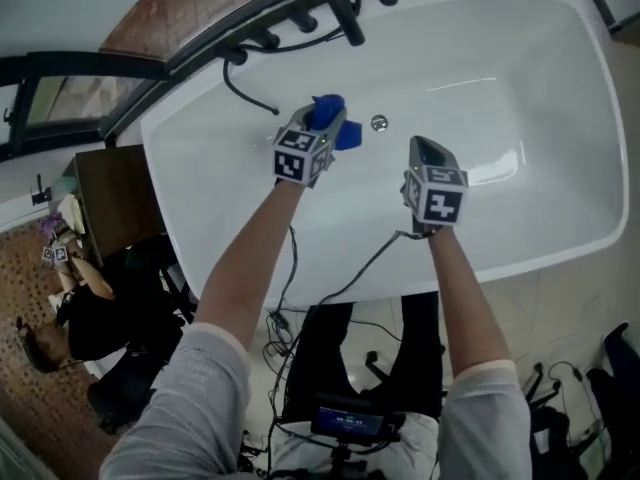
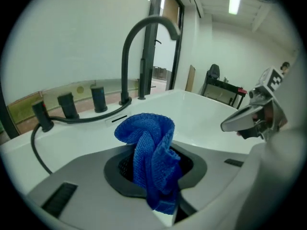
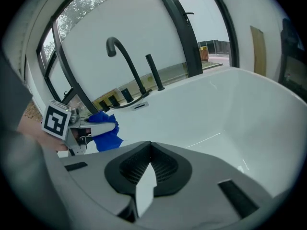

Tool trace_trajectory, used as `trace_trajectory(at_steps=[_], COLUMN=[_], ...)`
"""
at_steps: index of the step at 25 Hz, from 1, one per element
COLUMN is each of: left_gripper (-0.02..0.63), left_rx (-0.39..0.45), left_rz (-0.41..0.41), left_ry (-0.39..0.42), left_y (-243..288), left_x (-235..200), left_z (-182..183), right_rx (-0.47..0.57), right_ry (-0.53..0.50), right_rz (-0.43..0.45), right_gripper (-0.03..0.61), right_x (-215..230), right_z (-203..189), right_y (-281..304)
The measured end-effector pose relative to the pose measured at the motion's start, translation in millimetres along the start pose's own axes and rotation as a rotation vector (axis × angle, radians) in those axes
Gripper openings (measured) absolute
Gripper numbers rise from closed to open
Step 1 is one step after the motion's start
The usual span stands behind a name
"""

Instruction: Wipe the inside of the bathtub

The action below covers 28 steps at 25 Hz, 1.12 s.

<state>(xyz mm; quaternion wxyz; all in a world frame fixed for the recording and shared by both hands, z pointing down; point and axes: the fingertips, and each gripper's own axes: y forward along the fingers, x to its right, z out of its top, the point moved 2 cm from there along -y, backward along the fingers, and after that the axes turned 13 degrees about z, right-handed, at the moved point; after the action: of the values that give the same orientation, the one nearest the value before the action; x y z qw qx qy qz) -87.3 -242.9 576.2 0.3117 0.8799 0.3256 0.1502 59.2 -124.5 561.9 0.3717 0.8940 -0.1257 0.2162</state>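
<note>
- Our left gripper (image 1: 322, 126) has its jaws clenched on the blue cloth (image 2: 151, 150). The cloth bunches up in a loose knot above the jaws and hangs down between them.
- Our right gripper (image 1: 427, 153) has its jaws pressed together with nothing between them. It hovers over the inside of the tub, near the left gripper but apart from it.
- The bathtub (image 1: 520, 78) is white and holds nothing loose that we can see.
- We hold the cloth over the inner slope at the faucet end, just beside the round metal fitting (image 1: 379, 123). It sits below the dark faucet (image 1: 338, 6) that arches from the rim.
- We cannot tell from any view whether the cloth is already touching the tub wall or hangs just off it.
- We judge the step in hand to be setting the cloth against the inner wall, with most of the wiping not yet done. The far end and the floor of the tub show no sign either way.
- The next move, as we see it, calls for pressing the bunched cloth flat onto the slope. We would then sweep it along the wall and down towards the floor, keeping the jaws tight so the cloth does not slip out.
- The dark hose (image 1: 248, 90) lies on the rim close by, so we should steer the strokes clear of it. The right gripper should stay out of the cloth's path.
</note>
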Motion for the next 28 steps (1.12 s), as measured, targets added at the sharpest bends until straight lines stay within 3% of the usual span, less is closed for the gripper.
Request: trace_trajectory(at_steps=[7,15,22,28], left_gripper=[0.101,0.104,0.104,0.106], left_rx=[0.085,0.144,0.237,0.297], left_rz=[0.083,0.230,0.287,0.286], left_ry=[-0.075,-0.178,-0.232,-0.214], left_y=[-163,-329,-420,-489], left_x=[42,45,44,62], left_z=[51,57,53,55], right_rx=[-0.007,0.032,0.097,0.144], right_ry=[-0.058,-0.142,-0.237,-0.266], right_rz=[0.065,0.095,0.119,0.114], right_gripper=[0.011,0.011,0.011,0.011], right_x=[-61,-120,-172,-216], right_z=[26,36,43,22], right_y=[-105,-204,-264,-324])
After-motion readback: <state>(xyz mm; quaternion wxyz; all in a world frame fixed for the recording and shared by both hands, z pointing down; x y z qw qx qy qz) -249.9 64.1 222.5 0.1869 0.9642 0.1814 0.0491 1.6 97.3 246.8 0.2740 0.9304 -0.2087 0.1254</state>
